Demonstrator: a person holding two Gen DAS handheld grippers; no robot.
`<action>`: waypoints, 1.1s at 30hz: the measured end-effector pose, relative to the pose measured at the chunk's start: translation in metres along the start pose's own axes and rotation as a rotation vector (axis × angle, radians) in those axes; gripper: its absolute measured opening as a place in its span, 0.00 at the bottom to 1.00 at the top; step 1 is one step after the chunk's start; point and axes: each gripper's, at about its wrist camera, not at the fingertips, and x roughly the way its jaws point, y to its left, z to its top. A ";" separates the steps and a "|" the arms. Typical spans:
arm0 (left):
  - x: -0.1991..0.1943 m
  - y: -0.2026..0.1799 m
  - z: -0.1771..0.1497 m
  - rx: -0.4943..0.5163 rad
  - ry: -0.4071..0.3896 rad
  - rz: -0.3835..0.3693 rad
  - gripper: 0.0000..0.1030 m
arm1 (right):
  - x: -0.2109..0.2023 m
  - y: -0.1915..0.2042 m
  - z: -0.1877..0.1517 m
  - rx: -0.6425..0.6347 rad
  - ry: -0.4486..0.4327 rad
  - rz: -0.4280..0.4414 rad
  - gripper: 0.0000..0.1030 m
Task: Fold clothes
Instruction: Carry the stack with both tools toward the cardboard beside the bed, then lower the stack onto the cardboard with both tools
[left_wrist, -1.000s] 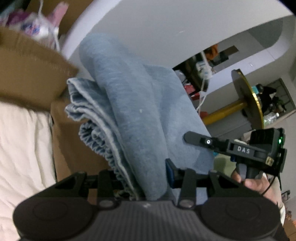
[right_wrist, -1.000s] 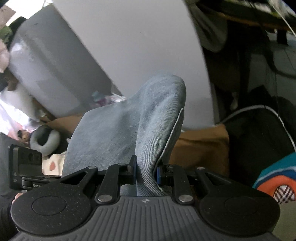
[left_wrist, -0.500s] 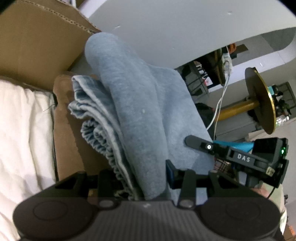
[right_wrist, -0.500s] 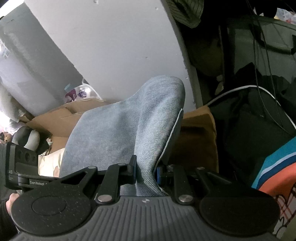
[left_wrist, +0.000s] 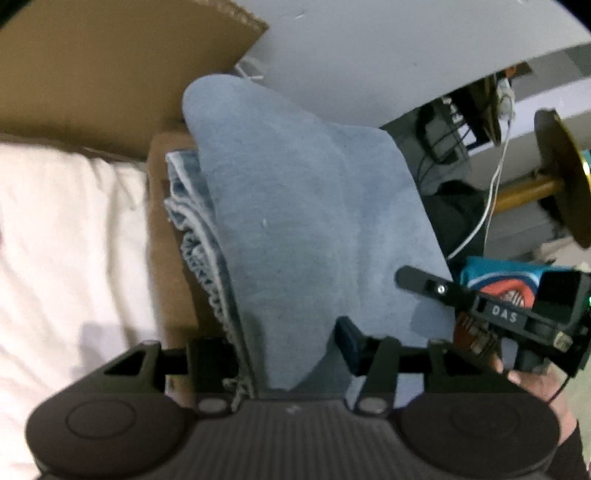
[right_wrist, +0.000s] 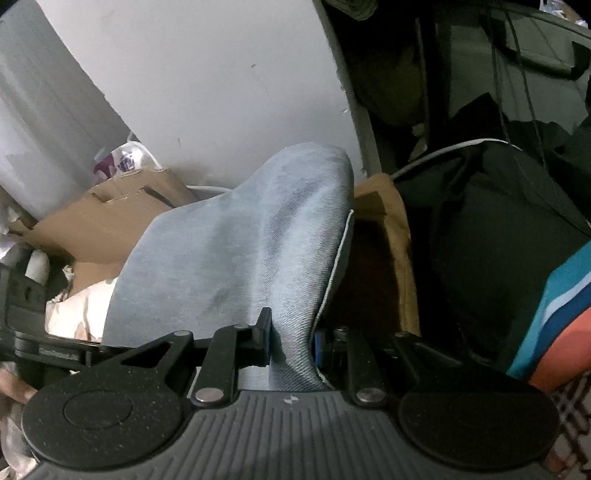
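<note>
A light blue denim garment (left_wrist: 295, 221) hangs folded between both grippers, held up off any surface. My left gripper (left_wrist: 284, 350) is shut on one bunched end, where the frayed hem (left_wrist: 199, 258) shows in layers. In the right wrist view the same denim garment (right_wrist: 251, 251) rises from my right gripper (right_wrist: 291, 343), which is shut on its stitched edge. The right gripper (left_wrist: 517, 317) also shows in the left wrist view at the lower right, held by a hand (left_wrist: 539, 384).
A brown cardboard box (left_wrist: 110, 66) and white bedding (left_wrist: 66, 258) lie at the left. A grey wall (right_wrist: 207, 81) stands behind. Dark bags and cables (right_wrist: 480, 221) crowd the right, beside a teal and orange cloth (right_wrist: 554, 314). A brass-coloured disc on a stand (left_wrist: 561, 177) is far right.
Both grippers have swung with the denim: the cardboard box and bedding came further into the left view, the teal and orange cloth grew in the right view. Grips are unchanged.
</note>
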 end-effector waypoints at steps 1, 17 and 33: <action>-0.007 -0.002 0.001 0.007 0.004 0.019 0.52 | 0.000 -0.001 -0.001 0.006 -0.005 0.006 0.20; -0.084 -0.050 0.043 0.185 -0.092 0.266 0.48 | 0.004 -0.011 -0.004 0.043 -0.006 -0.038 0.27; -0.003 -0.066 0.033 0.379 0.060 0.323 0.24 | 0.004 -0.018 -0.005 0.032 0.000 -0.115 0.39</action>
